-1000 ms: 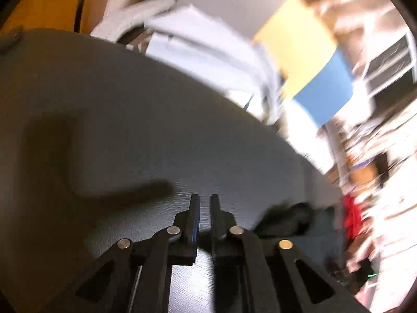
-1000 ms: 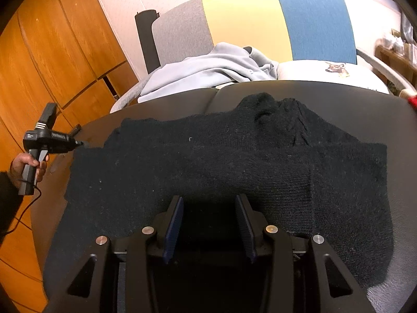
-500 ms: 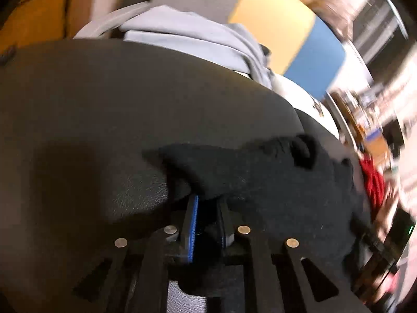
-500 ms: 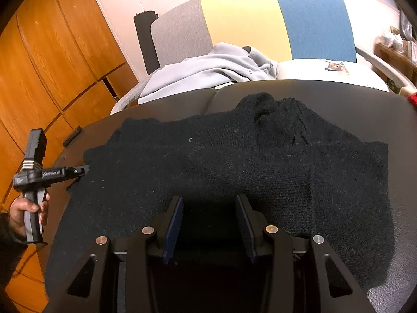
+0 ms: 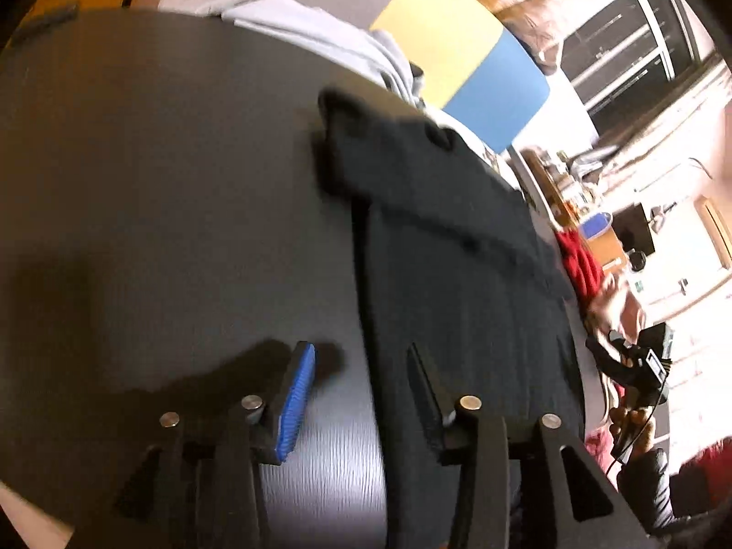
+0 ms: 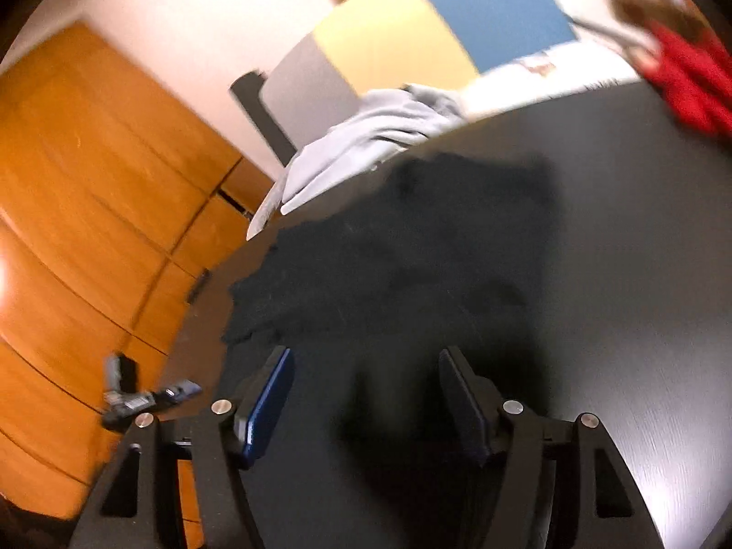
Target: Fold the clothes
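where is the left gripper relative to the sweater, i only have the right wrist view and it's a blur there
observer: the left gripper straddles the sweater's side edge. Its blue-padded finger is above bare table, the other above the knit.
operator: open or shut
observer: open, with nothing between its jaws.
operator: anything folded over yet
observer: a band of the sweater lies folded across its far end. The picture is too blurred to say how neatly.
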Action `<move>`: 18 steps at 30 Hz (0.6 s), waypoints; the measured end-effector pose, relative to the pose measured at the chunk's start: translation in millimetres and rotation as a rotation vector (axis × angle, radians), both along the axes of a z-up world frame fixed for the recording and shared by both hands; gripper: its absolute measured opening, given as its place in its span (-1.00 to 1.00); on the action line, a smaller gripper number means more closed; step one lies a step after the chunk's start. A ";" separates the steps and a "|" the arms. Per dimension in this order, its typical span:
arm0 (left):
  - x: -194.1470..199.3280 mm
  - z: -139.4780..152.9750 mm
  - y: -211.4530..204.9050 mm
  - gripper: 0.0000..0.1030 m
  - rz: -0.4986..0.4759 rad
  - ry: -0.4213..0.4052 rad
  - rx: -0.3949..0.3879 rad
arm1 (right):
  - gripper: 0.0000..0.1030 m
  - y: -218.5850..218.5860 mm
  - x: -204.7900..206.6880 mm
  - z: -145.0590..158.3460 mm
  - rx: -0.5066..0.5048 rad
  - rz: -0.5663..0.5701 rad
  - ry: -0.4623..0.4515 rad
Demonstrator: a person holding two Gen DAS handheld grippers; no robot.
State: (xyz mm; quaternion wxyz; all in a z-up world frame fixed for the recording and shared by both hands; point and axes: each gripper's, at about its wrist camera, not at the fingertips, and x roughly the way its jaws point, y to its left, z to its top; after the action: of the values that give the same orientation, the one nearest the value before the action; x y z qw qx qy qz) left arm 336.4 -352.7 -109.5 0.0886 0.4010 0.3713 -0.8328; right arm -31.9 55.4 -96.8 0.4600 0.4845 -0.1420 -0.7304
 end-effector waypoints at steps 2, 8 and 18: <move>21.9 -1.8 14.9 -0.10 -0.005 0.038 -0.002 | 0.34 35.6 14.6 -15.8 0.004 -0.034 -0.058; 18.9 -4.4 45.2 0.20 -0.039 0.091 0.010 | 0.29 72.5 59.0 -37.9 -0.111 0.035 -0.155; 6.7 -8.3 88.2 0.22 -0.101 0.084 -0.016 | -0.68 18.9 93.8 -46.6 -0.004 0.161 -0.062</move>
State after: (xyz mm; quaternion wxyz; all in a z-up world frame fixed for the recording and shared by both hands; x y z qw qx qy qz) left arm 343.1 -264.5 -117.8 0.0342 0.3834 0.3472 -0.8552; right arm 61.9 74.3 -143.4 0.5136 0.5160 -0.1181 -0.6753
